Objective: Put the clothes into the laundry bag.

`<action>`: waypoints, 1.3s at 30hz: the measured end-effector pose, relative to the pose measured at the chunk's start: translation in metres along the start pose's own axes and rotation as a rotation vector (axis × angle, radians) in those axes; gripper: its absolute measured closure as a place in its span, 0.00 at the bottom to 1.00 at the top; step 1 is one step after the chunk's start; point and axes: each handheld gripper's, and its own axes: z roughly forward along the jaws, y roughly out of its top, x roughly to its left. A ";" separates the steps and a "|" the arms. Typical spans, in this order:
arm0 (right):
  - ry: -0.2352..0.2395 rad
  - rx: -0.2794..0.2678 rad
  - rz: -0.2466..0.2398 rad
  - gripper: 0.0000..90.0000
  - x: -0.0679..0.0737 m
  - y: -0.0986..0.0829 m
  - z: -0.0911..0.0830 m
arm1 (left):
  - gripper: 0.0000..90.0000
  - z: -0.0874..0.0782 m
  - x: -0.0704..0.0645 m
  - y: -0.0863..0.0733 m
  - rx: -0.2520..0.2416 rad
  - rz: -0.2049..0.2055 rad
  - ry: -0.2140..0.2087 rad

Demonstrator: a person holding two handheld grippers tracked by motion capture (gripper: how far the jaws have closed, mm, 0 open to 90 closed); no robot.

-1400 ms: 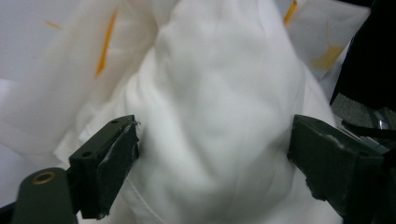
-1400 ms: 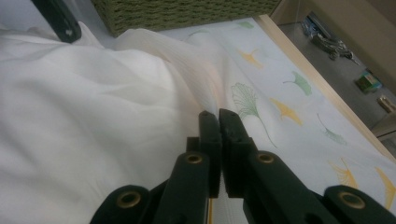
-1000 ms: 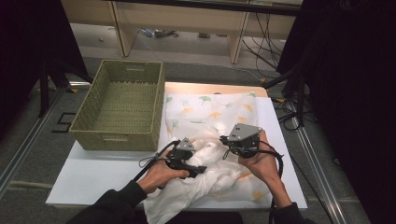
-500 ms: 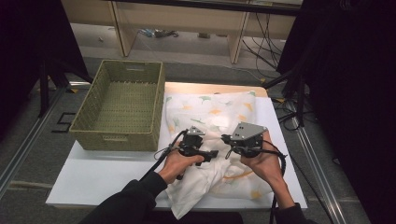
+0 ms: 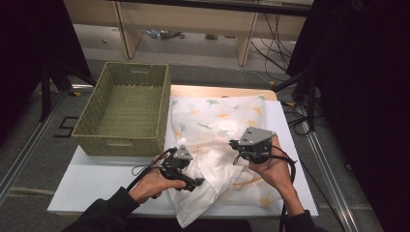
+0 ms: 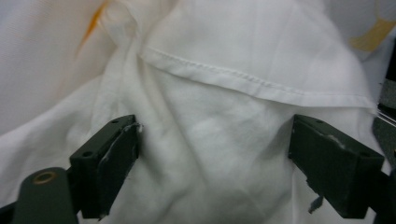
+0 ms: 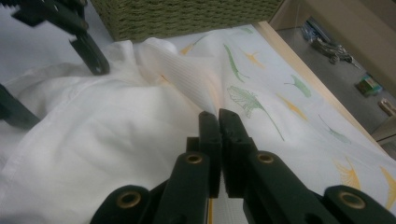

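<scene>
Wicker basket (image 5: 126,108) at the tabletop's (image 5: 92,188) far-left corner holds nothing. The white leaf-print cloth (image 5: 217,121) lies rumpled over the right half — not yet folded or stowed. Left gripper (image 6: 212,175): fingers wide apart, pressed onto a fold. Right gripper (image 7: 218,128): fingers closed on a cloth ridge.

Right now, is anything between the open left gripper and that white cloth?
Nothing visible. The left gripper has its jaws spread wide with the cloth bunched directly between them. The right gripper is shut on a fold of the same cloth, off to the side.
</scene>
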 end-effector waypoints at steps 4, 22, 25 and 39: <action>0.002 0.005 -0.004 0.99 0.001 -0.001 0.002 | 0.53 0.018 -0.006 0.006 0.002 0.062 0.019; -0.007 -0.011 -0.019 1.00 0.003 0.005 -0.005 | 0.83 0.047 0.017 0.056 -0.207 -0.261 -0.024; -0.006 -0.003 -0.012 0.99 0.003 0.002 -0.003 | 0.78 0.058 0.025 0.048 -0.168 -0.274 0.010; -0.001 0.003 -0.010 0.99 0.003 0.001 -0.001 | 0.22 0.006 -0.002 0.020 -0.012 -0.014 0.047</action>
